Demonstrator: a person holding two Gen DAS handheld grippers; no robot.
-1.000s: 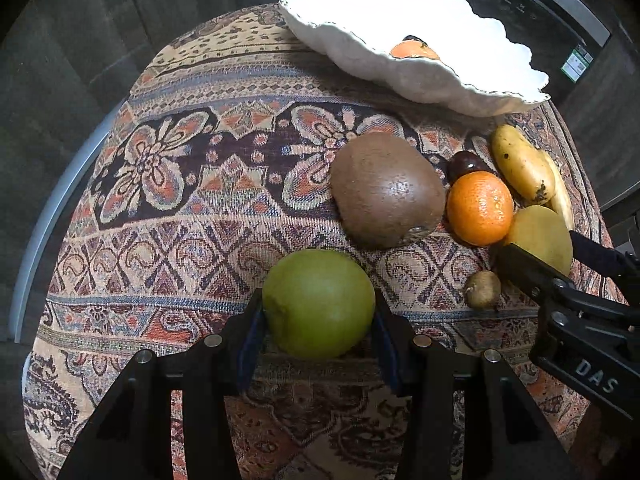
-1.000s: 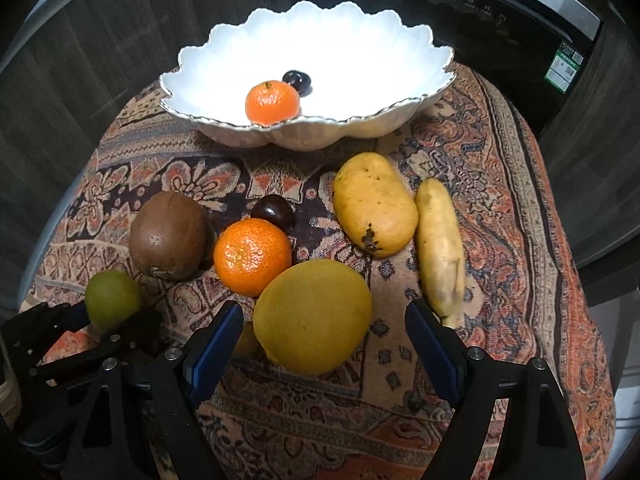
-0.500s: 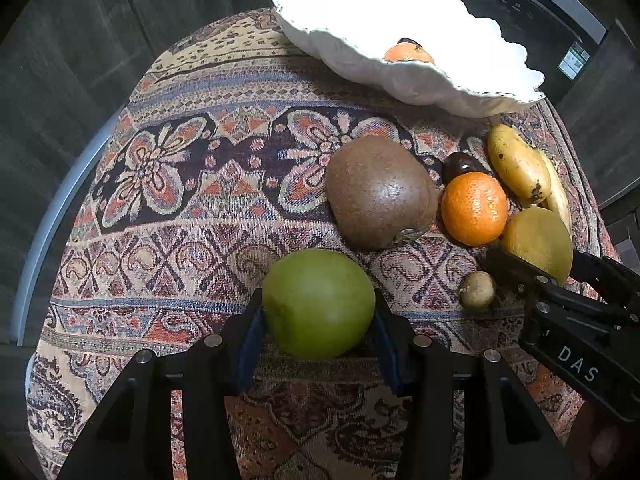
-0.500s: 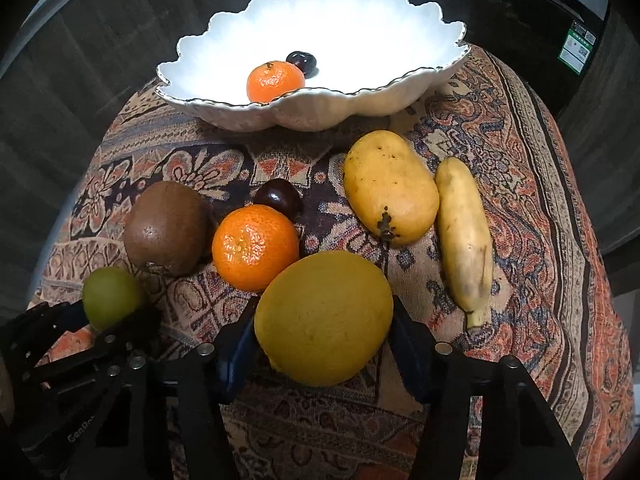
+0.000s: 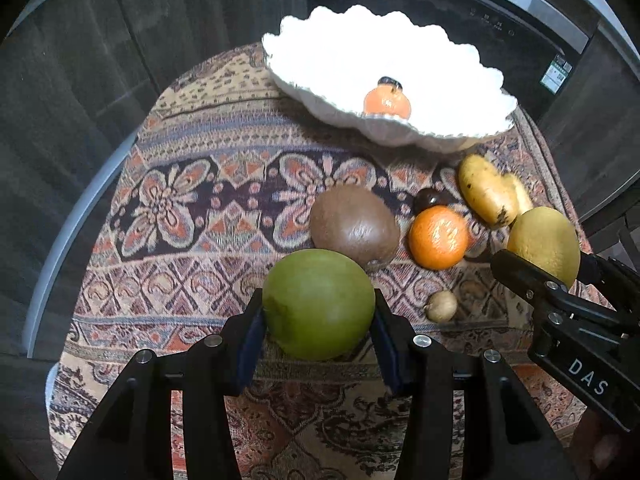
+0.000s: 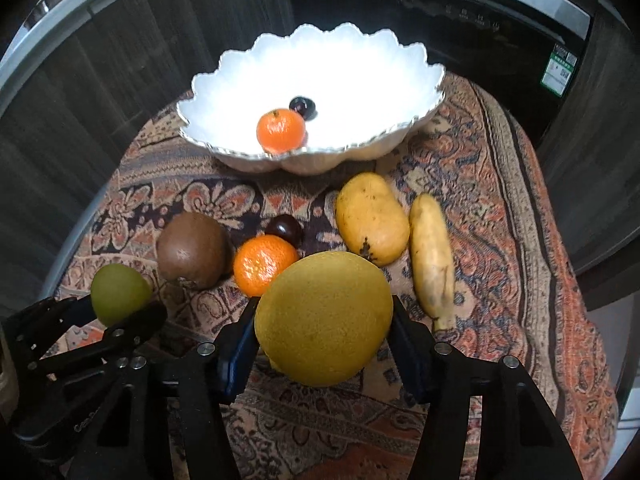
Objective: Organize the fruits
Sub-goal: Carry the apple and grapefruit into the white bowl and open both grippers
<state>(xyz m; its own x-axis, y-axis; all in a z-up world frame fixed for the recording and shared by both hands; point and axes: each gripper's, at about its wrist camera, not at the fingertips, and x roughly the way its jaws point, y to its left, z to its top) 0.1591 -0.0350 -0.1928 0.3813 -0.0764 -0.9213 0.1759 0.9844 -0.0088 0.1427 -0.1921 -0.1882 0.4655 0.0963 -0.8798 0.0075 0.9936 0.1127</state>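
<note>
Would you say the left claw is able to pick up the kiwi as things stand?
Probably not yet: the left claw is shut on the green fruit, leaving no room for the kiwi lying just beyond, though nothing else bars the way.

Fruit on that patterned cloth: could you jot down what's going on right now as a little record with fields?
left tool: shut on the round green fruit
right tool: shut on the large round yellow fruit
scalloped white bowl: holds a small orange mandarin and a dark cherry
loose on the patterned cloth: brown kiwi, second mandarin, second dark cherry, yellow mango, yellow banana, small tan nut-like fruit
</note>
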